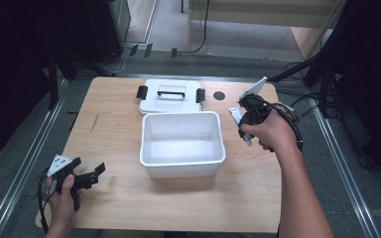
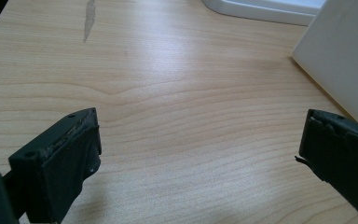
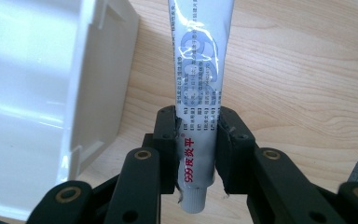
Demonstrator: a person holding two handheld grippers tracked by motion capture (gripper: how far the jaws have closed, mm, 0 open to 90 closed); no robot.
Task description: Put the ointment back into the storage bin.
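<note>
We have the tube clamped between the jaws of our right gripper, held above the table just to the right of the open white box, so the pickup looks done. Our left gripper rests at the near left corner with its jaws wide apart and nothing between them. What is left, as we judge it, is to carry the tube over the box rim, let it go inside, and perhaps fit the lid lying just beyond the box.
</note>
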